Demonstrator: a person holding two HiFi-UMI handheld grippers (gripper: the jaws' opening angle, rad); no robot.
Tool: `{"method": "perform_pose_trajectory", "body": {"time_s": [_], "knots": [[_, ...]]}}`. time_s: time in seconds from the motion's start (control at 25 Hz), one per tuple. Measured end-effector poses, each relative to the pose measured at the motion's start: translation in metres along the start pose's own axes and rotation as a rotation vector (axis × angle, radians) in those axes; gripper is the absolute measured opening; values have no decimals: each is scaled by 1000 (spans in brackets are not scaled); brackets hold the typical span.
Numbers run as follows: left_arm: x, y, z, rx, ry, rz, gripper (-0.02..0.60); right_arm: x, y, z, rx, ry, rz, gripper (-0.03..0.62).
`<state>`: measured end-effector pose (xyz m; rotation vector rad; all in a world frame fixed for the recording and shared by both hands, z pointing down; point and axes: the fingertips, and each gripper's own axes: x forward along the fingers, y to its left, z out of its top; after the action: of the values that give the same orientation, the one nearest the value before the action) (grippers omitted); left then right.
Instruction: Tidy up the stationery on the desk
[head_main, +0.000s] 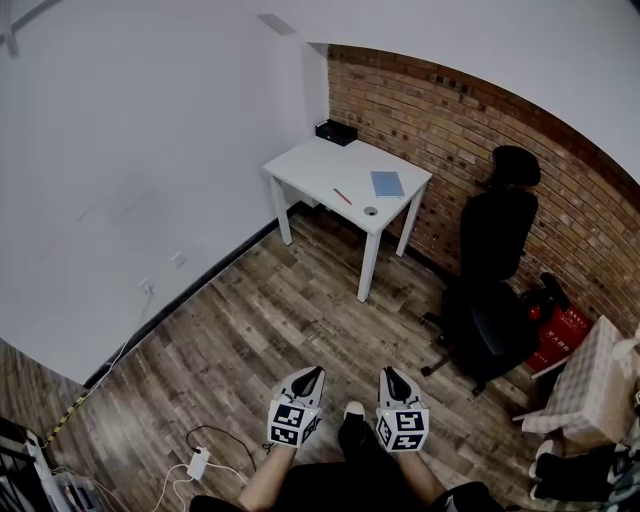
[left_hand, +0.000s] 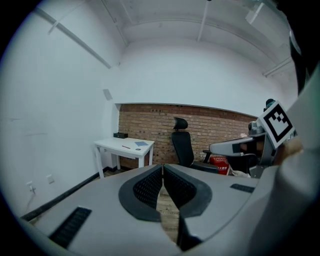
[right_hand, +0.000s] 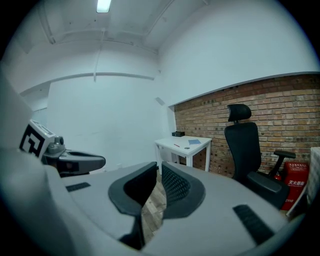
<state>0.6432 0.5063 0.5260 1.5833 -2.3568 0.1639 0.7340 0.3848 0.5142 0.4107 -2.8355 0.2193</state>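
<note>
In the head view, a small white bench (head_main: 300, 163) stands by the red brick wall (head_main: 450, 130). On the bench lie a thin red pen (head_main: 343, 196), a flat blue notebook (head_main: 387, 183) and a little round grey thing (head_main: 371, 211). A black box (head_main: 336, 131) sits at its back corner. The left gripper (head_main: 317, 371) and the right gripper (head_main: 388, 371) are well apart from the bench, over the brown wooden floor (head_main: 250, 340).

In the left gripper view, the jaws are pressed together with nothing in them. The bench is far ahead.

In the right gripper view, the jaws are pressed together and empty too.

I think nothing is tidied yet. All the work is left.
</note>
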Motion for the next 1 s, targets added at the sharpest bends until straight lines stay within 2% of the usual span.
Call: {"method": "perform_pose_trajectory", "body": {"time_s": [0.68,1.0], "knots": [[154,60,70,-4,25,48,21,149,-93,69,0,-7,47,25],[201,72,79,-13,25,68,21,193,-126,75,-4,12,76,25]]}}
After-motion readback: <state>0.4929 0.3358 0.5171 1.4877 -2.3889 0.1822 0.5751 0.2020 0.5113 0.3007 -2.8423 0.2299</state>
